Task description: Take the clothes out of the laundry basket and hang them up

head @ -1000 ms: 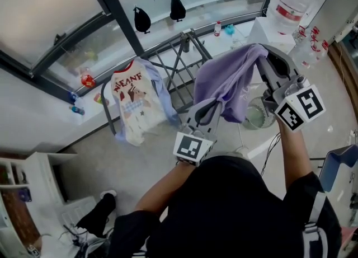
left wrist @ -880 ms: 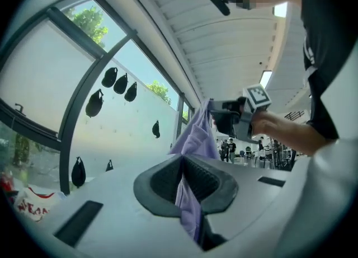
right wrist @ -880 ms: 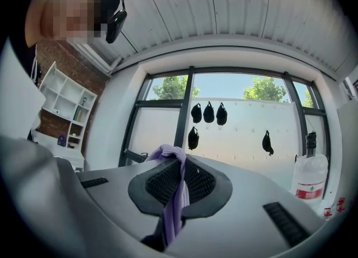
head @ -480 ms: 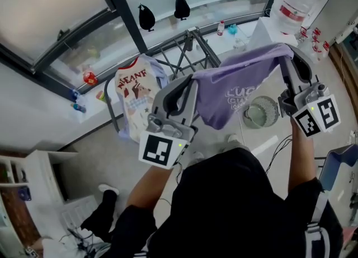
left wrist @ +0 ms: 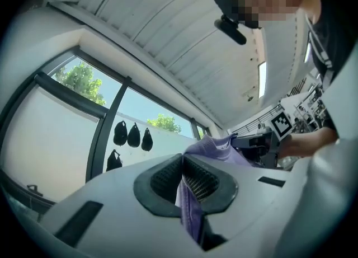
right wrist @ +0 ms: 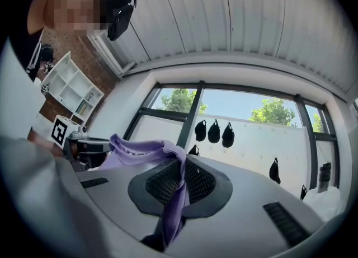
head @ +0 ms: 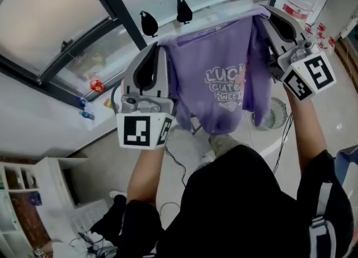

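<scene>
Left gripper (head: pixel 160 50) and right gripper (head: pixel 264 14) tight on purple shirt (head: pixel 215 64), lettering "LUCK", "CUTE".

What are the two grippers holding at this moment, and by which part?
One purple shirt, spread between them: the left gripper and the right gripper each pinch a top corner, about at the shoulders, jaws shut on the fabric.

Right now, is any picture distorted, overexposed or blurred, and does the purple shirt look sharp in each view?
Head view: evenly lit, the purple shirt is sharp and its print legible, the window is pale and washed out. Left gripper view: strong fisheye bending, dark corners, straight lines bow. Right gripper view: the same bending and dark corners, with the window bright behind the shirt.
</scene>
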A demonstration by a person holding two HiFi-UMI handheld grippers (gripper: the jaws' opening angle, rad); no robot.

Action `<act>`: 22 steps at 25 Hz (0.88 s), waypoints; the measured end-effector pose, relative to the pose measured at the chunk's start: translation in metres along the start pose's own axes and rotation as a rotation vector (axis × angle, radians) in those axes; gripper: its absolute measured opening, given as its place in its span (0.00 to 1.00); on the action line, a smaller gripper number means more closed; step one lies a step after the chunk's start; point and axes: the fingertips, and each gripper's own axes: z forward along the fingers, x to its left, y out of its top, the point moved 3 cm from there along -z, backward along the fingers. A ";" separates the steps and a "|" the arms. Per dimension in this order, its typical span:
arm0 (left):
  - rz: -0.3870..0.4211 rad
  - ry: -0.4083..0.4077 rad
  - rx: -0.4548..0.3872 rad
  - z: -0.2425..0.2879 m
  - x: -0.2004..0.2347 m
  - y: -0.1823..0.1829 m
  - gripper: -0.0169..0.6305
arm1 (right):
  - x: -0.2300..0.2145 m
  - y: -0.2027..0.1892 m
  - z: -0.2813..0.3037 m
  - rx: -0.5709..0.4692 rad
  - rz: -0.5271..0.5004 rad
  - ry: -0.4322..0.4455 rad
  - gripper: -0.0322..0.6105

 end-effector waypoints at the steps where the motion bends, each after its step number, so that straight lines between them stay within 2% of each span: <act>1: 0.016 0.015 0.027 0.005 0.009 -0.011 0.04 | -0.002 -0.012 0.012 0.020 0.007 0.018 0.06; 4: 0.065 0.053 0.124 0.020 0.033 -0.056 0.04 | -0.007 -0.064 0.044 0.097 0.035 0.062 0.06; 8: 0.078 0.130 0.280 0.044 0.079 -0.141 0.04 | -0.014 -0.167 0.103 0.257 0.048 0.134 0.06; 12: 0.015 0.193 0.469 0.065 0.130 -0.247 0.04 | -0.012 -0.276 0.166 0.403 0.050 0.212 0.06; 16: -0.042 0.249 0.626 0.083 0.162 -0.339 0.05 | -0.015 -0.365 0.214 0.504 0.091 0.268 0.07; 22: -0.098 0.283 0.797 0.100 0.201 -0.441 0.05 | -0.015 -0.497 0.274 0.644 0.152 0.328 0.07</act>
